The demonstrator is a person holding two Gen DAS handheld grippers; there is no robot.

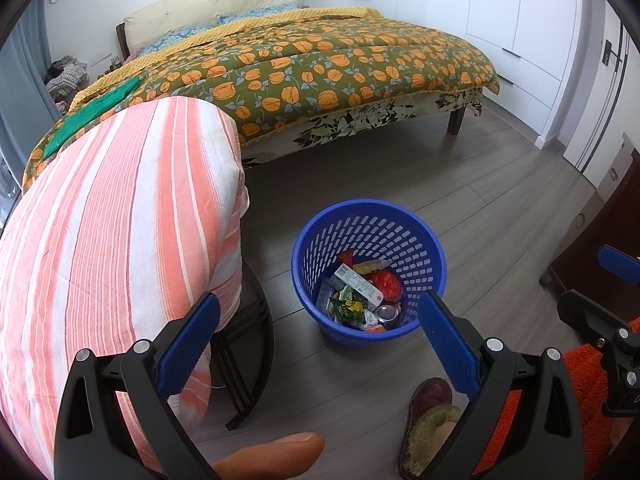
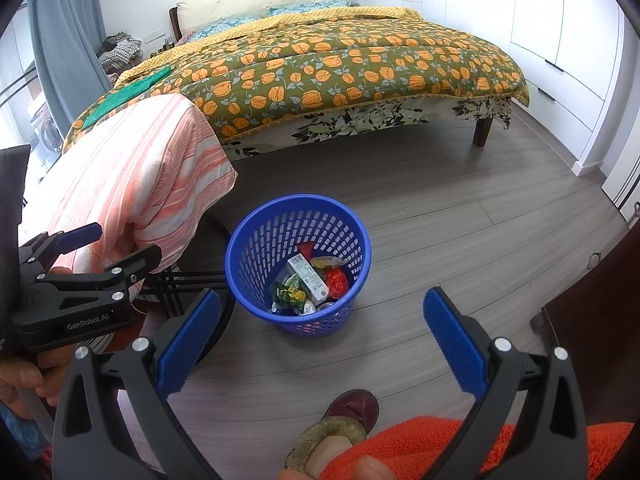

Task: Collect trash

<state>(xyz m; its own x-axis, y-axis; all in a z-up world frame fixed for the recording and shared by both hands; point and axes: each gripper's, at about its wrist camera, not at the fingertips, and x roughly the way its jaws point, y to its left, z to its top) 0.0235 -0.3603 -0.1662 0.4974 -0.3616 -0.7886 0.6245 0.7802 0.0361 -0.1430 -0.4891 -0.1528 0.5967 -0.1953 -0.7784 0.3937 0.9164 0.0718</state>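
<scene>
— Blue plastic, that perforated wastebasket [image 1: 368, 272] on the grey wood floor [image 1: 500, 184], between the striped towel-covered surface [image 1: 120, 240] at the near left and the dark cabinet [image 2: 600, 320] at the near right. What is inside it?

— Trash already: a white carton [image 2: 308, 276], a green snack wrapper [image 2: 286, 294], a red wrapper [image 2: 337, 282], and a can end [image 1: 387, 314] showing at the bottom. It sits about a third full, by my reckoning.

— And the claws?

— The left claw [image 1: 318, 340] is spread wide with nothing between its blue pads; the right claw [image 2: 322, 342] is likewise released and empty. Both point down toward the basket from the near side. In the right view the left claw appears at the left edge, just beside the towel.

— So which step is this?

— I judge a drop-off is finished, or collecting is nearly over. No loose litter shows on the floor near the basket or by the bed [image 1: 320, 68] at the far side.

— Next move?

— Probably finding any remaining piece outside these views, or gripping the basket rim to carry it. The rim is thin and the basket light, so a claw should close on the wall squarely to avoid tipping it toward the slippered foot [image 2: 348, 420].
</scene>
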